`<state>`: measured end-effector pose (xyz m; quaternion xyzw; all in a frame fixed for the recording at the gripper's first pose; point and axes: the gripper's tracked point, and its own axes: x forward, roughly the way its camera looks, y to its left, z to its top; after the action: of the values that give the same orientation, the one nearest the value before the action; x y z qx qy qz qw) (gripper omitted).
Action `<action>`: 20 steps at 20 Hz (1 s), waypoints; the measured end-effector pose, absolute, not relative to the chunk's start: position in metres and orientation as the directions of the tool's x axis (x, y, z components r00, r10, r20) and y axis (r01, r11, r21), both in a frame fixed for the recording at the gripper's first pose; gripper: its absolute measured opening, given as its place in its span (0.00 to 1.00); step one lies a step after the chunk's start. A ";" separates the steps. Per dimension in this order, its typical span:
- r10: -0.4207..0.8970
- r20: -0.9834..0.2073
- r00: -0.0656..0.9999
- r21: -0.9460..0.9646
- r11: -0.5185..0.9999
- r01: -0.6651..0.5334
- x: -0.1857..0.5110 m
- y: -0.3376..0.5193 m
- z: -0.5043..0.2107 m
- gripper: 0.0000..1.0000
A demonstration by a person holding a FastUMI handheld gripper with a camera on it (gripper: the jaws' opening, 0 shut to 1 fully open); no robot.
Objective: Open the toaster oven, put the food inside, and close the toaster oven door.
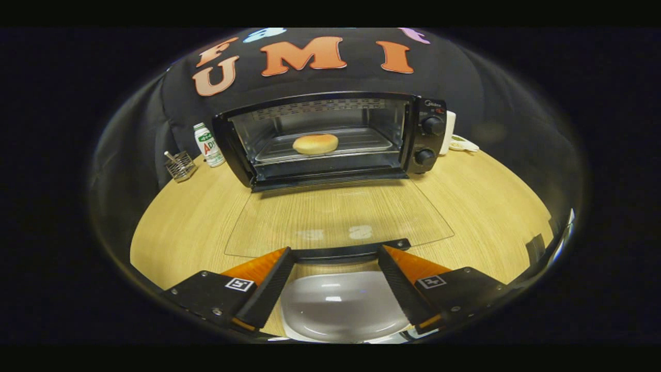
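Note:
The black toaster oven [431, 111] stands at the far side of the table with its glass door [335, 214] folded down flat towards me. A round golden bun [315, 144] lies on the metal tray [361, 142] inside the oven. The door's black handle [351, 252] runs crosswise right at my fingertips. My gripper [336, 250] is open, its fingers spread wide on either side of the handle's middle without pressing on it. An empty white plate [341, 305] sits on the table under and between the fingers.
A white bottle with a green label [209, 145] and a small wire basket [179, 166] stand left of the oven. Something white [457, 140] lies behind the oven's right side. The wooden table [490, 206] spreads out to both sides of the door.

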<state>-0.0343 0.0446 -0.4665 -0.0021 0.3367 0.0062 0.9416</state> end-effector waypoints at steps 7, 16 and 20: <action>0.016 -0.669 0.743 0.005 1.000 -0.016 -0.046 0.045 -0.475 0.99; 0.025 -0.711 0.703 0.011 1.000 -0.024 -0.050 0.050 -0.495 0.99; 0.013 -0.699 0.715 0.023 1.000 0.005 -0.047 0.045 -0.487 1.00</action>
<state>-0.0470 0.0447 -0.4874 0.0118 0.3776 0.0020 0.9259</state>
